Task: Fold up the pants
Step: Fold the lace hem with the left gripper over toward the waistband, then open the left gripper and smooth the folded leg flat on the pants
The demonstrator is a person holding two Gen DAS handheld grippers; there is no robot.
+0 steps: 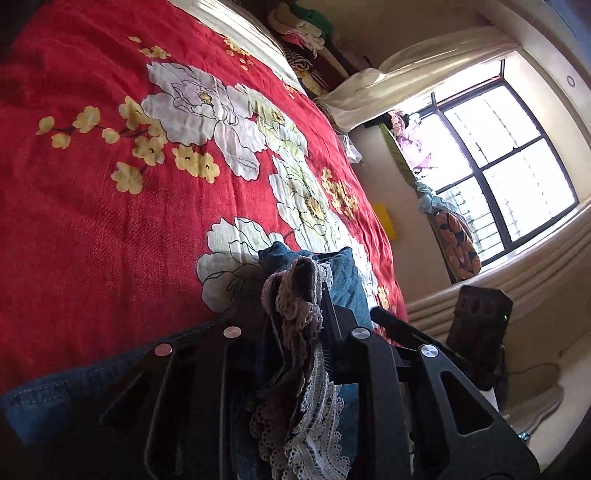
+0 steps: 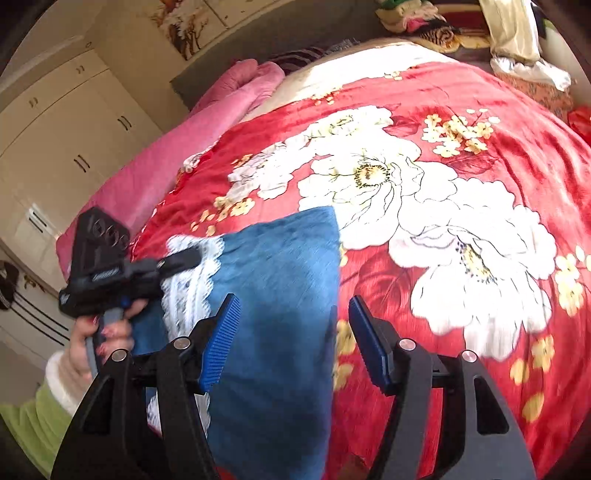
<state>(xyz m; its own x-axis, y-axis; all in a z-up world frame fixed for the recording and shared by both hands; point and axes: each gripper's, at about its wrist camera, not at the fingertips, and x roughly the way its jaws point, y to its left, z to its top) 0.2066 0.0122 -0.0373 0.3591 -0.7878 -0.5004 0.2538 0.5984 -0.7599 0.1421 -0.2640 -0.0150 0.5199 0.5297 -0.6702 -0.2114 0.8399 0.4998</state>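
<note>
Blue denim pants (image 2: 273, 280) with a white lace hem (image 2: 192, 280) lie on the red floral bedspread (image 2: 461, 110). My left gripper (image 2: 195, 254) is at the left of the right wrist view, held by a hand (image 2: 92, 343), and it pinches the lace hem. In the left wrist view, my left gripper (image 1: 295, 295) is shut on a bunch of lace (image 1: 295, 314) and denim (image 1: 347, 284). My right gripper (image 2: 293, 301) hovers over the denim. Its blue pads (image 2: 221, 339) stand apart with nothing gripped.
The bedspread (image 1: 110, 221) covers the whole bed. A pink blanket (image 2: 166, 155) lies along its far left side. Piled clothes (image 1: 303, 33) sit at the head of the bed. A window (image 1: 498, 166) and a wall lie past the bed's right edge, and cupboards (image 2: 55, 129) stand on the left.
</note>
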